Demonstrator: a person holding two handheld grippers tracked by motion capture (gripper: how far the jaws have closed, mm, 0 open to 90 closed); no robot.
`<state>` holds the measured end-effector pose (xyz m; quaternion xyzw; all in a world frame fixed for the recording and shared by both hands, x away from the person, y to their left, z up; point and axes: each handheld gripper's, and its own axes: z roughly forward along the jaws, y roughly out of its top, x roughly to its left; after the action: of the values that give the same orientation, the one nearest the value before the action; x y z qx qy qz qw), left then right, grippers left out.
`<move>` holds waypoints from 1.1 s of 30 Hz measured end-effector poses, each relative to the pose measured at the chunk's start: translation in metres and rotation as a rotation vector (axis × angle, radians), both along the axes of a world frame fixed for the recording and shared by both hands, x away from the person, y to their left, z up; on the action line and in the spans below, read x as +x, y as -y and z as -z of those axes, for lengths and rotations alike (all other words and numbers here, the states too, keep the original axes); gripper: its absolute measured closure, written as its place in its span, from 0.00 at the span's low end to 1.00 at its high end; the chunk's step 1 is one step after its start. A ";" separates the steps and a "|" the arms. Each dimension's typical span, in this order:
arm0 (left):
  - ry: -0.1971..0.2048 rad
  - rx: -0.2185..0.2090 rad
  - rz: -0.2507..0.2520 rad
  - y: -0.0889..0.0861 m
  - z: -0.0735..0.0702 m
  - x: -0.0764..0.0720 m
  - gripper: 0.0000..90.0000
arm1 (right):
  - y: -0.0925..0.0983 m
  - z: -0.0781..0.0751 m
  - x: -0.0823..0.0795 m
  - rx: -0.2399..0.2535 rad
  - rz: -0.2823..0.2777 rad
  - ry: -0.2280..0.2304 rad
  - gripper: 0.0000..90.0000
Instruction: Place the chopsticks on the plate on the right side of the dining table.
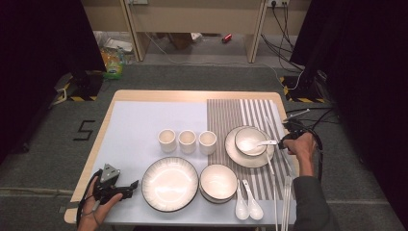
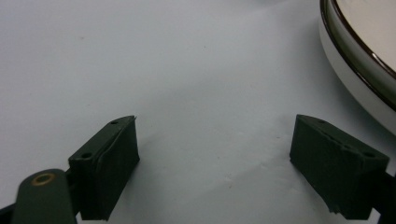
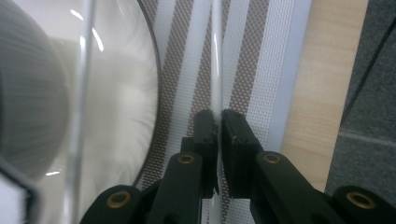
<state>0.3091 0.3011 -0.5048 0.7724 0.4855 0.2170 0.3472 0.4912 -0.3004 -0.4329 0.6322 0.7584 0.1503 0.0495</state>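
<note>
My right jaws (image 3: 218, 114) are clamped on a thin pale chopstick (image 3: 216, 70) just off the right rim of the bowl plate (image 3: 135, 112), over the striped mat (image 3: 243, 60); its long axis runs straight out from the jaws, alongside that rim, so R hand is the near one. The left jaws (image 2: 215, 154) gape empty on the tabletop (image 2: 163, 60), well off to the plate's near-left. High view gives the layout w/ both grippers (image 1: 284, 142) (image 1: 134, 185); the right gripper view shows the pinch itself and a 2nd stick (image 3: 86, 70) across the plate.
</note>
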 end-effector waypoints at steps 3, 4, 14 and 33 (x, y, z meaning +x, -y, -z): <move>0.001 -0.001 -0.001 0.000 0.000 0.000 0.16 | 0.000 -0.010 -0.001 0.024 -0.007 0.015 0.94; 0.000 0.000 0.000 0.000 0.000 0.000 0.16 | 0.000 -0.013 -0.001 0.028 -0.015 0.019 0.94; 0.000 0.000 0.000 0.000 0.000 0.000 0.16 | -0.009 -0.021 -0.004 0.087 -0.033 0.009 0.94; 0.000 0.000 0.000 0.000 0.000 0.000 0.16 | -0.013 -0.018 -0.003 0.132 -0.045 -0.003 0.94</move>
<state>0.3091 0.3011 -0.5048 0.7725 0.4855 0.2170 0.3471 0.4879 -0.2870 -0.4152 0.6172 0.7609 0.2001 0.0030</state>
